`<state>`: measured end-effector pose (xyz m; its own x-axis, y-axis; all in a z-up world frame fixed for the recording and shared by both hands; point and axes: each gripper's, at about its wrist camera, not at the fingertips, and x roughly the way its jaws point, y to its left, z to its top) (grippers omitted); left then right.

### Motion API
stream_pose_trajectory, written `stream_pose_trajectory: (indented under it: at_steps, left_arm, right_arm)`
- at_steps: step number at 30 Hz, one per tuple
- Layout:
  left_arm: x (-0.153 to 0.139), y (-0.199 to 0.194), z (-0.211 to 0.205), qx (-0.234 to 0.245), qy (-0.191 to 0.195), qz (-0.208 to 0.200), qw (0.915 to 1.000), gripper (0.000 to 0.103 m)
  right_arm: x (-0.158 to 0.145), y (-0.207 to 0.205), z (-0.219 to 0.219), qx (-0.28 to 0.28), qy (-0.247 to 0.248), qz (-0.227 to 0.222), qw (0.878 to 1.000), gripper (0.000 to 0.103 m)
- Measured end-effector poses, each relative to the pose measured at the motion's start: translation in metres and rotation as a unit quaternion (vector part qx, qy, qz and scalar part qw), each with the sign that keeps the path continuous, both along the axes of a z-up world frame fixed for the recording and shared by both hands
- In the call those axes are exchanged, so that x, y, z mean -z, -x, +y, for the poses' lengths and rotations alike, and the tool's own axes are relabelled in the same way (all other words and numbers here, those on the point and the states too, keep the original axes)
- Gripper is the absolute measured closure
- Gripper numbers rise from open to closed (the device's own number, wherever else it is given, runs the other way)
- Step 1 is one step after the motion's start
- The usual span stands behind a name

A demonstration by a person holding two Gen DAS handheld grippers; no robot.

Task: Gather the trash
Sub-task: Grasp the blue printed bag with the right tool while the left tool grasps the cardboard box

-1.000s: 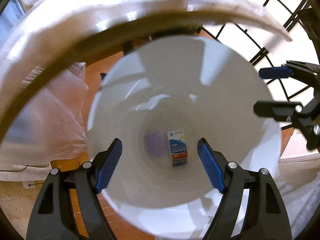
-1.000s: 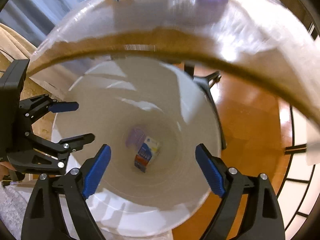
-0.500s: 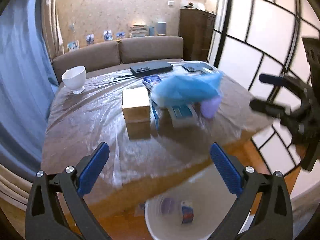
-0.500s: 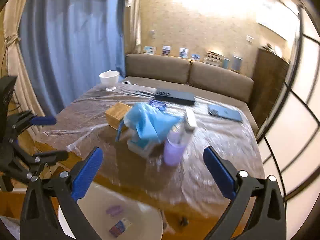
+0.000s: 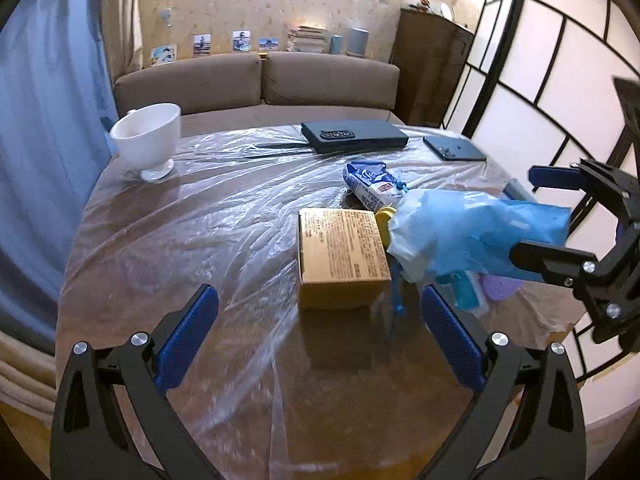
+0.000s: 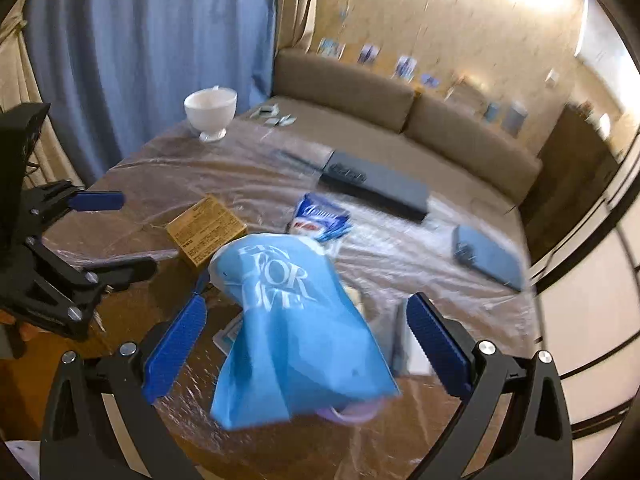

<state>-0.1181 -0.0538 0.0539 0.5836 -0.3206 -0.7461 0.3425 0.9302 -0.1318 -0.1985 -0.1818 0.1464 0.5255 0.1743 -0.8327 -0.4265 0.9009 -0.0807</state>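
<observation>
**A:** Both jaws were spread wide, left hand-held gripper (image 5: 318,338) and right hand-held gripper (image 6: 306,342) holding nothing. Blue bag (image 6: 296,316) lay on the worktop (image 5: 180,240) between the right's fingers.

**B:** I'd pinch its bunched middle, clear of the cardboard box (image 5: 340,256) beyond.

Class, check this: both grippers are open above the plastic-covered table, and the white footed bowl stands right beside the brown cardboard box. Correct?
Not quite. The white footed bowl stands well apart from the brown cardboard box, at the table's far corner. The left wrist view shows it. Both grippers, left and right, are open.
</observation>
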Motion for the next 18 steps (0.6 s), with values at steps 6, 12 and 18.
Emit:
stream_pose_trajectory:
  at_steps: [6, 12, 18]
  left_arm:
    - [0.015, -0.018, -0.015, 0.024, -0.019, 0.014, 0.9994, 0.001]
    - [0.026, -0.036, -0.01, 0.022, 0.008, 0.038, 0.999, 0.002]
    - [0.029, -0.044, -0.01, 0.021, 0.021, 0.044, 0.9986, 0.009]
  right_arm:
    - [0.022, -0.021, 0.008, -0.003, 0.009, 0.046, 0.999, 0.004]
    - [0.033, -0.026, 0.013, -0.009, 0.001, 0.07, 0.998, 0.014]
    - [0.035, -0.029, 0.02, -0.012, 0.018, 0.056, 0.998, 0.025]
